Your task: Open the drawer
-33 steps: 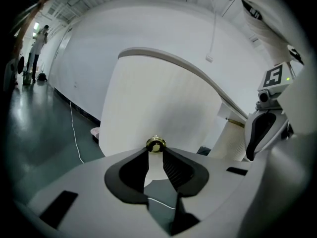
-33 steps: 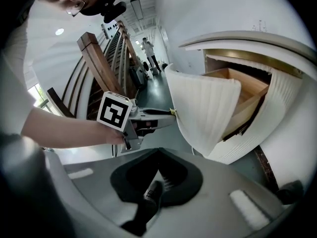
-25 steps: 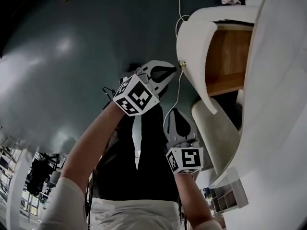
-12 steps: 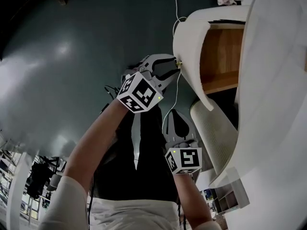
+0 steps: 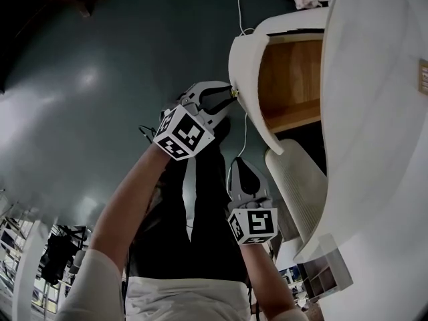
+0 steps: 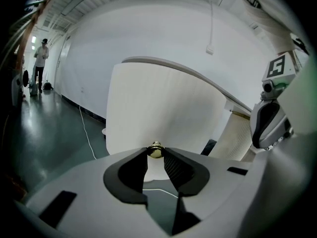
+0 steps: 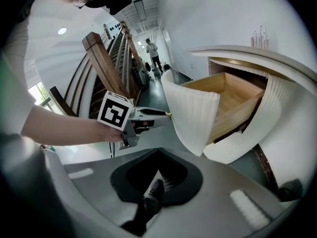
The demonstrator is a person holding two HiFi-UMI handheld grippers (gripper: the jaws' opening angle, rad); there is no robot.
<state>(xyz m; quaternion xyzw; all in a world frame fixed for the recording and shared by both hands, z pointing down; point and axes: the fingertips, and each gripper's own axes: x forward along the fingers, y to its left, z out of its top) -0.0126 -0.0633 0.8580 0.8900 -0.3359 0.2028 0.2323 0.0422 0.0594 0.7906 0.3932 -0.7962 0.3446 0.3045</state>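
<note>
The top drawer (image 5: 251, 79) of a white cabinet (image 5: 374, 146) stands pulled out, and its wooden inside (image 7: 233, 95) shows. A small brass knob (image 6: 156, 150) sits on its curved ribbed front (image 6: 163, 113). My left gripper (image 5: 227, 95) is at the knob (image 5: 233, 92) with the knob between its tips (image 6: 156, 153). Its jaws have just been closing a little but stand apart, and I see no squeeze. My right gripper (image 5: 242, 162) hangs lower, beside the ribbed lower drawer (image 5: 297, 186), shut on nothing (image 7: 158, 151).
A white cable (image 5: 241, 19) runs over the dark green floor by the cabinet. A wooden stair frame (image 7: 106, 58) stands behind my left arm. A person (image 6: 40, 58) stands far down the corridor. My own legs and shoes are below the grippers.
The left jaws, tight on the knob a second ago, now stand wider around it. The drawer front and left gripper sit further left in the head view. The right gripper has kept still.
</note>
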